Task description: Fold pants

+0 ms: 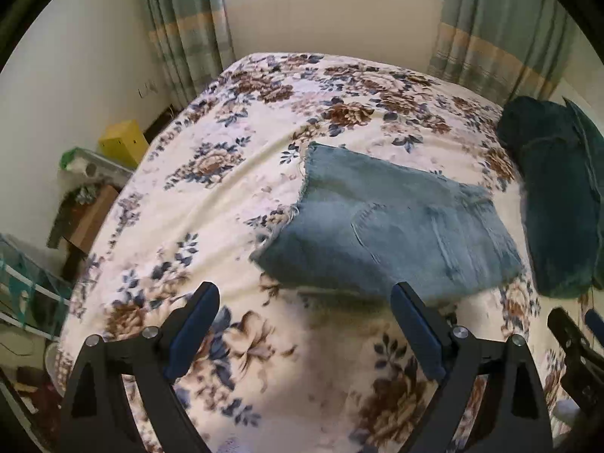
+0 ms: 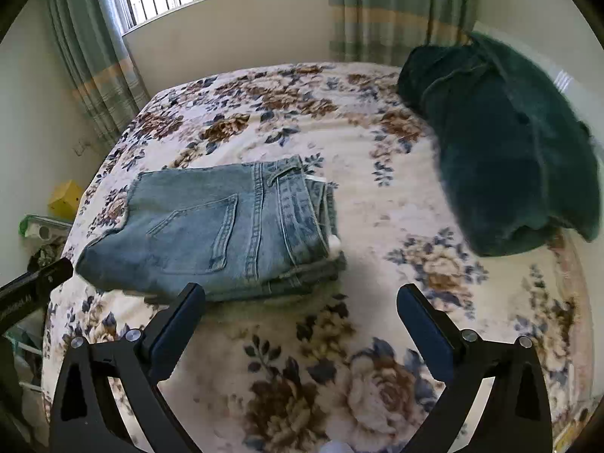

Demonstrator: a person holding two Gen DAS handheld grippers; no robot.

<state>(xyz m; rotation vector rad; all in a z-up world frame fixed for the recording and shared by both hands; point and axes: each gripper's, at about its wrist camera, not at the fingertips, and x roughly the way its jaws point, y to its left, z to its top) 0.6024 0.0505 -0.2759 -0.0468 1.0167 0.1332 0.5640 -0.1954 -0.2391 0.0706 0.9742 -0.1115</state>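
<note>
Light blue denim pants (image 1: 385, 226) lie folded into a compact stack on the floral bedspread (image 1: 234, 196). In the right wrist view the pants (image 2: 219, 226) show a back pocket and the waistband on top. My left gripper (image 1: 305, 302) is open and empty, just in front of the stack's near edge. My right gripper (image 2: 302, 302) is open and empty, its left finger beside the stack's near edge. The right gripper also shows at the right edge of the left wrist view (image 1: 577, 332).
A dark green folded blanket (image 2: 502, 147) lies on the bed's right side, also in the left wrist view (image 1: 555, 196). A yellow box (image 1: 122, 145) and clutter stand on the floor left of the bed. Curtains (image 1: 185, 22) and a window are behind.
</note>
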